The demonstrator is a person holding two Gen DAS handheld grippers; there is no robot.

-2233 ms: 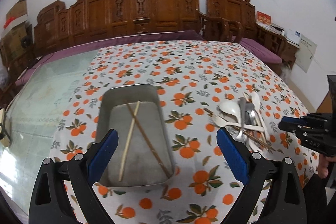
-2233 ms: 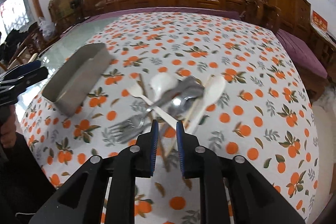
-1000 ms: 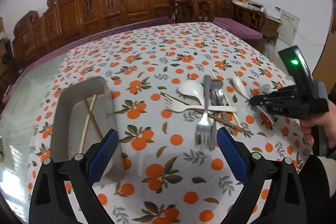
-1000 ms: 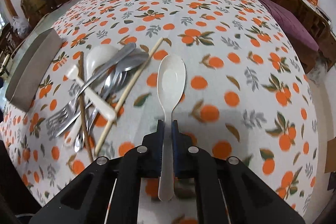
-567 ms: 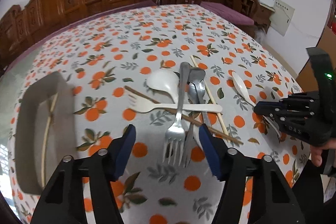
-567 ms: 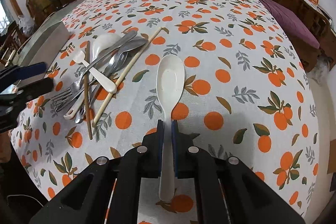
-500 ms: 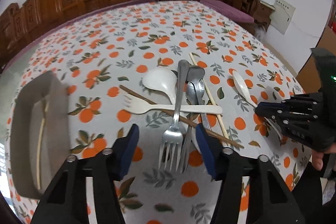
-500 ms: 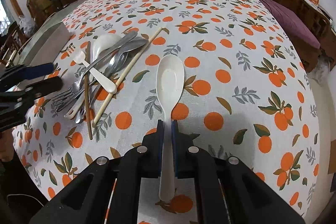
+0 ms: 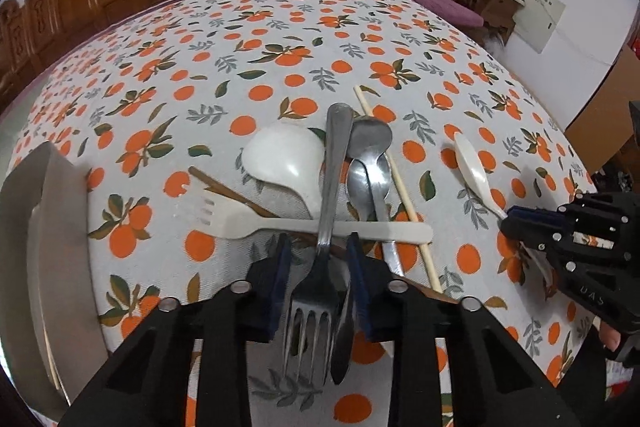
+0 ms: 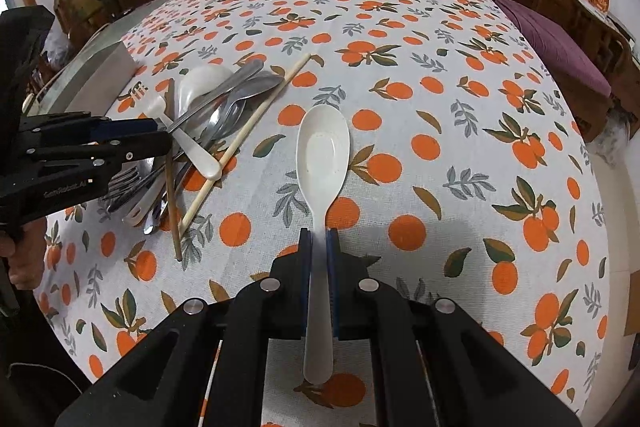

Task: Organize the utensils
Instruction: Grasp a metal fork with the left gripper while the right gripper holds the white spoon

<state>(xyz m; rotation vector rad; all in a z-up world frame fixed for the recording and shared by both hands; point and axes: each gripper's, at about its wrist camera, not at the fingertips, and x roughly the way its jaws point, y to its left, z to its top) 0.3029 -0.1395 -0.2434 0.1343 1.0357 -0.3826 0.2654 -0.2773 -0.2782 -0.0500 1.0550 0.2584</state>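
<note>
While the right claw (image 10: pixel 318 247) stays clamped on the handle of a white spoon (image 10: pixel 322 151), whose bowl hangs just above the orange-print desk (image 10: pixel 460 131), the left claw (image 9: pixel 318 267) has come down over the heap of cutlery. Its jaws have just been closing, and the metal fork (image 9: pixel 320 267) lies between them with a gap on each side, so it is not yet gripped. This looks like the pick-up step for the fork. A second dark utensil sits beside the fork inside the jaws, and a white plastic fork (image 9: pixel 304 225) lies crosswise under its handle. Next, the squeeze should catch the metal fork alone, lift it clear, and carry it to the metal tray (image 9: pixel 44 227) at the left edge.
</note>
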